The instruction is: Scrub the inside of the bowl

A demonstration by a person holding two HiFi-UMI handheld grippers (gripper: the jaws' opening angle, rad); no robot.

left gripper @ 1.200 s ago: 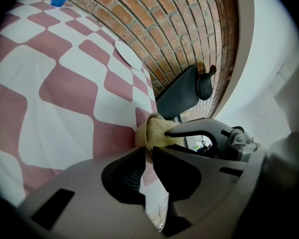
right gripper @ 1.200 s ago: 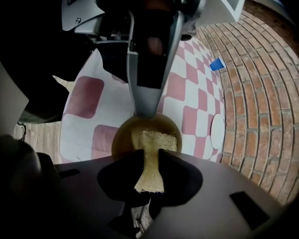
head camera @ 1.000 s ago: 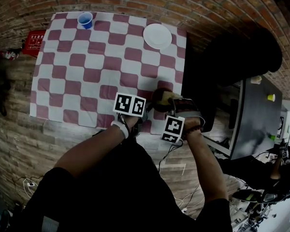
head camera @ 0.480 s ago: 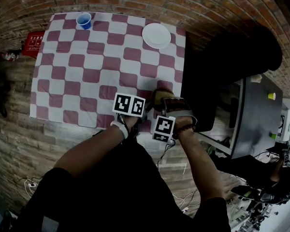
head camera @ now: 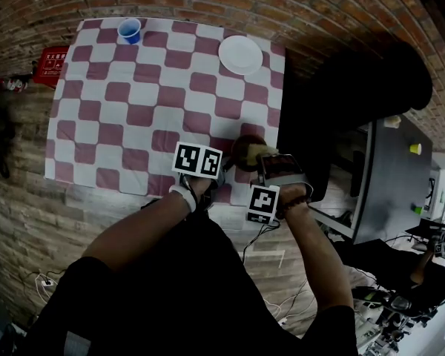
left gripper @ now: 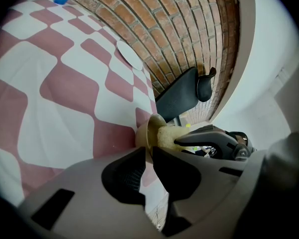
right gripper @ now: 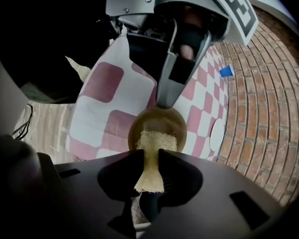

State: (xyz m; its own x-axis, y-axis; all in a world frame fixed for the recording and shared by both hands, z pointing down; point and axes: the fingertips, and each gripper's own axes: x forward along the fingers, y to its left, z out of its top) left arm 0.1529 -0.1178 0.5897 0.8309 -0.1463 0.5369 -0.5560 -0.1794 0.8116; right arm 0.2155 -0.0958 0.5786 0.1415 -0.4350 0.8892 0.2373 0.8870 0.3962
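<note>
The right gripper [right gripper: 149,156] has just swept across the bowl [right gripper: 162,118] and come back; half a second ago its marker cube [head camera: 263,202] sat further in over the checked tablecloth [head camera: 133,117] and hid most of the bowl; now it is back out by the cloth's near right corner, much where it was a second ago; the left gripper [left gripper: 148,151] has not shifted in that time; I read this as one back-and-forth stroke finished, so the scrubbing is under way rather than done, with more of the inner wall likely left to cover; the bowl sits at the near right corner of the tablecloth, well apart from the white plate [head camera: 241,54] at the cloth's far right and the blue cup [head camera: 130,30] at its far left; the left gripper's jaws are clenched on the bowl's rim, one finger inside and one outside; the right gripper's jaws are pinched on a pale, fibrous scrub pad [right gripper: 157,138], whose free end lies against the bowl's inside; the bowl is round, so it has no long axis of its own; its mouth opens up toward the right gripper, perhaps tipped a little that way, though I cannot tell whether its base lies flat on the cloth; the pad's long axis runs along the right gripper's jaws, from between them down into the bowl
</note>
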